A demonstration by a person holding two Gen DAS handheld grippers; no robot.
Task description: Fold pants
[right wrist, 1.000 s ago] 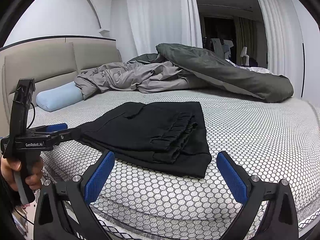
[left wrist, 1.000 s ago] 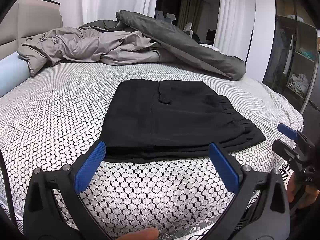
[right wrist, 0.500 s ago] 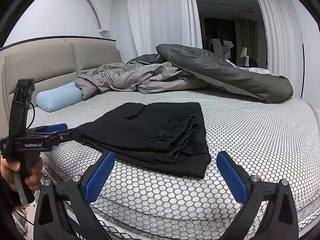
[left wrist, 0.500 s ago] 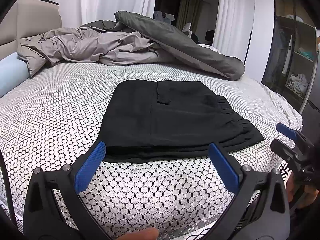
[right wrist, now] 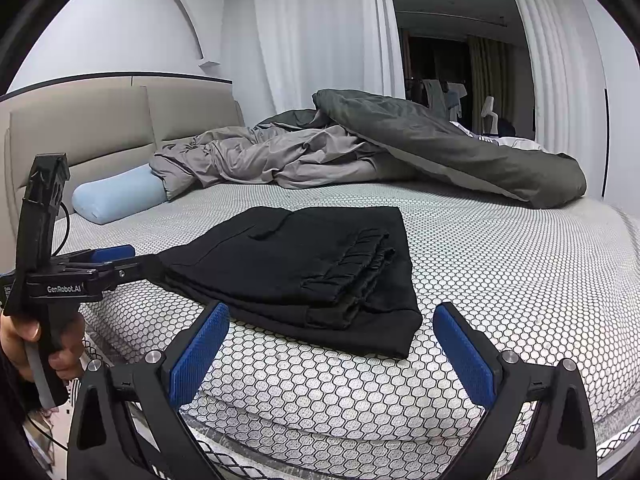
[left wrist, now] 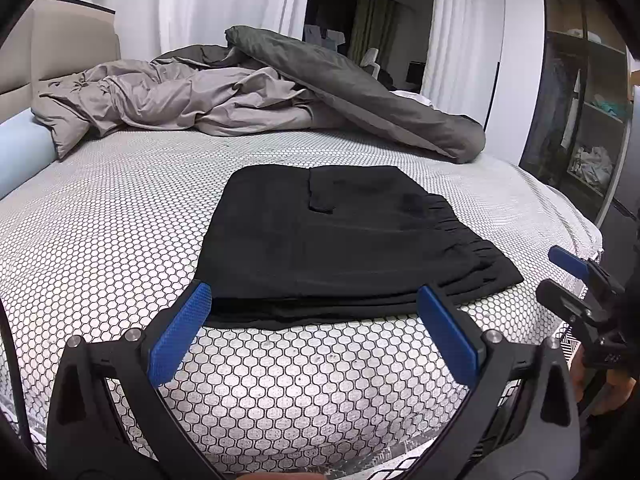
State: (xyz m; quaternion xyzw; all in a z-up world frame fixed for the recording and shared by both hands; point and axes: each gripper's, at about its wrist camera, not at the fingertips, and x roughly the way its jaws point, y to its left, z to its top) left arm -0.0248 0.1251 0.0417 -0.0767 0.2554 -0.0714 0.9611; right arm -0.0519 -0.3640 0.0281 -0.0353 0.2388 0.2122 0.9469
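Pants [left wrist: 336,240] folded flat on bed [left wrist: 120,208]; left gripper [left wrist: 316,320] and right gripper [right wrist: 328,336] clear, jaws spread, empty: fold judged complete.

A home bedroom: bed [right wrist: 500,280] with padded headboard [right wrist: 80,136] at 10 o'clock, rumpled duvet [right wrist: 360,152] at 12, white curtains [right wrist: 320,28] behind.

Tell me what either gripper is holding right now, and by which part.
Nothing is held. The left gripper and right gripper both have their jaws spread wide, short of the folded black pants lying on the bed.
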